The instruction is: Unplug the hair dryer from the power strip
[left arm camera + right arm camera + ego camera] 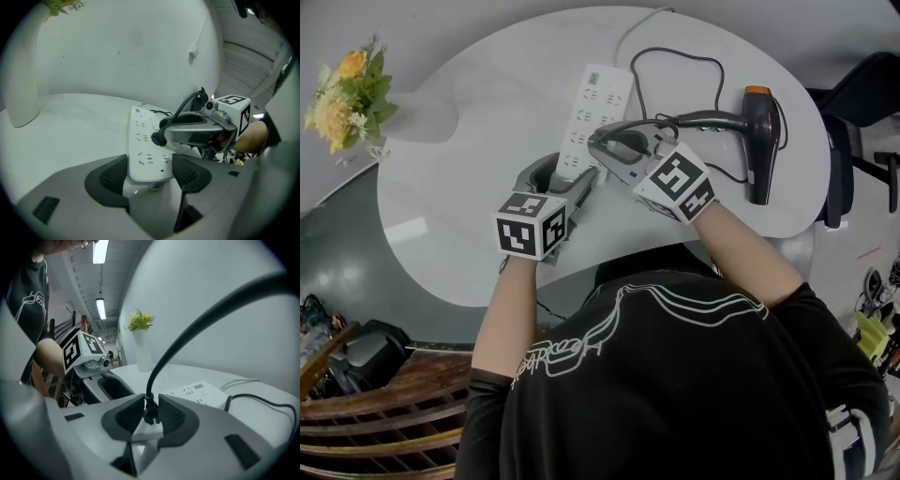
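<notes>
A white power strip [592, 111] lies lengthwise on the white oval table [459, 197]. My left gripper [575, 180] is shut on its near end, and the strip [146, 145] sits between the dark pads [110, 177]. My right gripper [607, 146] reaches in from the right and is shut on the black plug [150, 412], which stands on the strip's face. The plug [158, 138] shows beside the right gripper's fingers [187, 133]. Its black cable [677, 64] loops back to the hair dryer [759, 141], black with an orange end, lying at the table's right.
A white vase [427, 117] with yellow flowers [347, 86] stands at the table's left edge. The strip's white cord [639, 22] runs off the far edge. A dark chair [862, 103] stands to the right. Wooden steps [384, 412] are below left.
</notes>
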A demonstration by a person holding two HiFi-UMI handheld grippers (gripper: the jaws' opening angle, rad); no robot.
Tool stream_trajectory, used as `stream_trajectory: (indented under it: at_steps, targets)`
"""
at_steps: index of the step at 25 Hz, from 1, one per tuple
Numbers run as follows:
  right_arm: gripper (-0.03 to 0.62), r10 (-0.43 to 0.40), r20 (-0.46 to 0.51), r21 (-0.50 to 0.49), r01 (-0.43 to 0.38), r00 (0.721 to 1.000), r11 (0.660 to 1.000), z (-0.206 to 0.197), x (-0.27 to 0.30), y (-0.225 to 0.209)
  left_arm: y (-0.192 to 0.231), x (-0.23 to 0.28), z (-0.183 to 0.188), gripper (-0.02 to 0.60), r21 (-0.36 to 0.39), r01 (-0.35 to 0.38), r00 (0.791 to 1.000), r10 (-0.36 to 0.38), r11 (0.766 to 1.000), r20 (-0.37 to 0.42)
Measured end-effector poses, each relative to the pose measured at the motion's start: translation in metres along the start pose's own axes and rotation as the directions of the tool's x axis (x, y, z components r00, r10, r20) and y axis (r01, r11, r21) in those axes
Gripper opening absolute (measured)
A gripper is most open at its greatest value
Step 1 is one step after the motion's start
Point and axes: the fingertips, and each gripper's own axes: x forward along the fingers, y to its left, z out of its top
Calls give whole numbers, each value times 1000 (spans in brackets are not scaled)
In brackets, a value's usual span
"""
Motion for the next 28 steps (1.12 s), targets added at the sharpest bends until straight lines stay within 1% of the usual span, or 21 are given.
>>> stream_trajectory:
  at_steps: [3,7,12,14,18,20,23,26,28]
  targets:
    - [71,-7,-16,-27,7,1000,1000,-4,2,0,-1,0,0,301,-1,0,1000,0,1000,0]
    - [71,-8,0,-22,8,1000,1000,-5,9,-1,4,0,0,301,-2,0,1000,0,1000,1]
    - [63,-21,-11,-56,21,1000,998,-4,8,0,3,0,-1,301,0,-2,1000,2,1000,3]
    - [61,-19,-9,-40,18,1000,999,-4,8,-1,3,0,0,301,1,-1,1000,1,1000,3]
    - [61,-6,0,22,6,1000,1000,-5,7,-4,3,-1,0,299,1,-2,1000,2,1000,5]
    - [61,-12,1,30,12,1000,999,-5,7,-5,3,0,-1,299,-2,-3,1000,3,1000,5]
    - [57,-32,-21,-27,32,999,999,-4,7,-2,3,1,0,299,-7,-5,1000,5,1000,1]
    - [55,-67,-34,-108,63,997,992,-2,8,1,4,1,0,301,-5,-6,1000,6,1000,1]
    - [55,-81,-36,-141,75,996,987,-2,8,2,4,1,-1,301,-4,-6,1000,6,1000,1]
